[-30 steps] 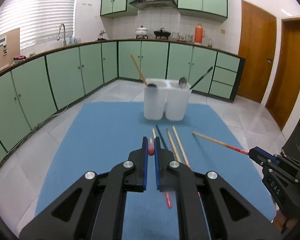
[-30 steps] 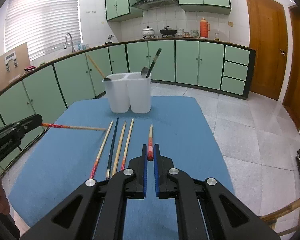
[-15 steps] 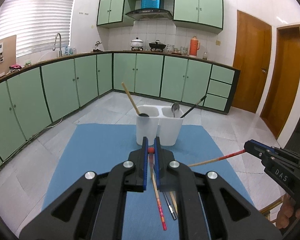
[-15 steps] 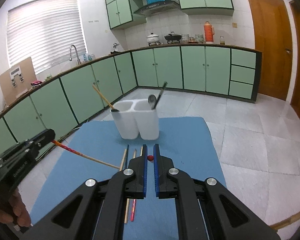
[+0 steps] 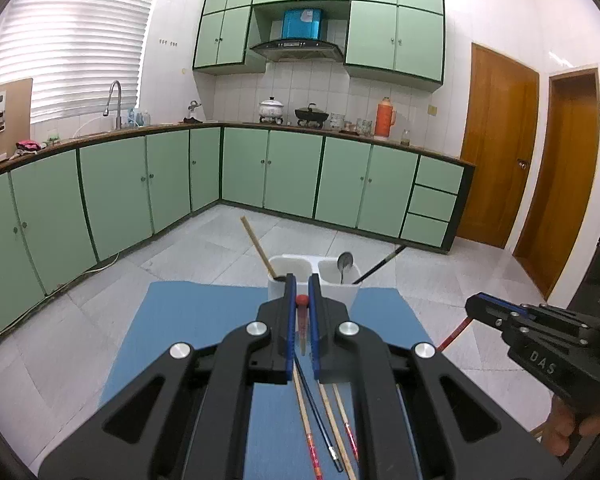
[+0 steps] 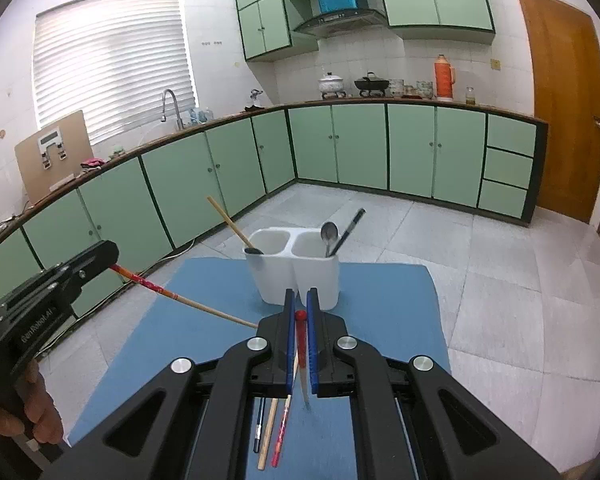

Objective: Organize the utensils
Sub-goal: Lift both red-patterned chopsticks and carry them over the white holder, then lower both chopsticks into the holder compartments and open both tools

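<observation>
My left tool (image 5: 302,300) was clamped shut on a chopstick (image 5: 302,322), its red end showing between the blue pads and the shaft hanging down below the jaws. Past the tips stood the white holder (image 5: 284,292) at the far end of the blue desk (image 5: 204,316), a wooden-handled utensil (image 5: 258,248) leaning out of its left compartment, a spoon (image 5: 344,264) and a dark stick (image 5: 378,266) in the right one. Four loose chopsticks (image 5: 328,412) lay on the desk under the tool. At right my right tool (image 5: 474,306) pinched another chopstick.

From the right wrist, that tool (image 6: 300,316) was closed tight on its chopstick (image 6: 301,344), red end up between the pads, above the desk (image 6: 380,312). The holder (image 6: 296,280) sat just beyond, and three loose sticks (image 6: 274,428) were visible below. At left the left tool (image 6: 108,254) gripped its chopstick (image 6: 188,302), which slanted down toward the centre; a hand (image 6: 32,412) held the handle.
</observation>
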Motion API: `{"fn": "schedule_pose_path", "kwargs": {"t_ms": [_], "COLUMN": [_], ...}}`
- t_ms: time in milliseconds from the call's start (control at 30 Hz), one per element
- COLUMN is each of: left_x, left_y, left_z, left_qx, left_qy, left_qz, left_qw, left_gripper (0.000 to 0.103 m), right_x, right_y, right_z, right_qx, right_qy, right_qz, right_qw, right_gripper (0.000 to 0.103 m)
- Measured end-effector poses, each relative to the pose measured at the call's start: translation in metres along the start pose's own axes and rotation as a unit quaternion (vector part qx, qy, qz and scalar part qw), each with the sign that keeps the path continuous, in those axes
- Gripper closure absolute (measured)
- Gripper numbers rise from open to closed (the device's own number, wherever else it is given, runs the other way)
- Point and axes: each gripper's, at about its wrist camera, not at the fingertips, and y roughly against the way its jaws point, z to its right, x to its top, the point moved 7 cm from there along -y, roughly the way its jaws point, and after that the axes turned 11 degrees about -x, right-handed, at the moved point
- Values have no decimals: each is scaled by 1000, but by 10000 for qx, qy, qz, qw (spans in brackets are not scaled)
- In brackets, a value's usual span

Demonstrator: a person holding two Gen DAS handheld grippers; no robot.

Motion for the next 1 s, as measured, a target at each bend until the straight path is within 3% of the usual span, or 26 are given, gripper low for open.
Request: {"fn": "schedule_pose_path", "kwargs": {"t_ms": [433,733,1000], "left_x": [39,76,110], "left_y": [11,13,-20], "left_z": [-6,-2,1], "left_qx": [-89,-99,-8], "left_qy": [98,22,-78], "left_qz": [359,716,936], "left_qw": [9993,9974,9956], "left_gripper": [98,98,98], "right_x": [41,93,145], "right_y": [1,11,1], "right_z": [-6,-3,-4], "right_qx": [53,169,82], "right_qy": [164,66,-47], "right_qz": [324,760,1202], "right_qw": [9993,9969,9927], "right_gripper": [98,98,98]}}
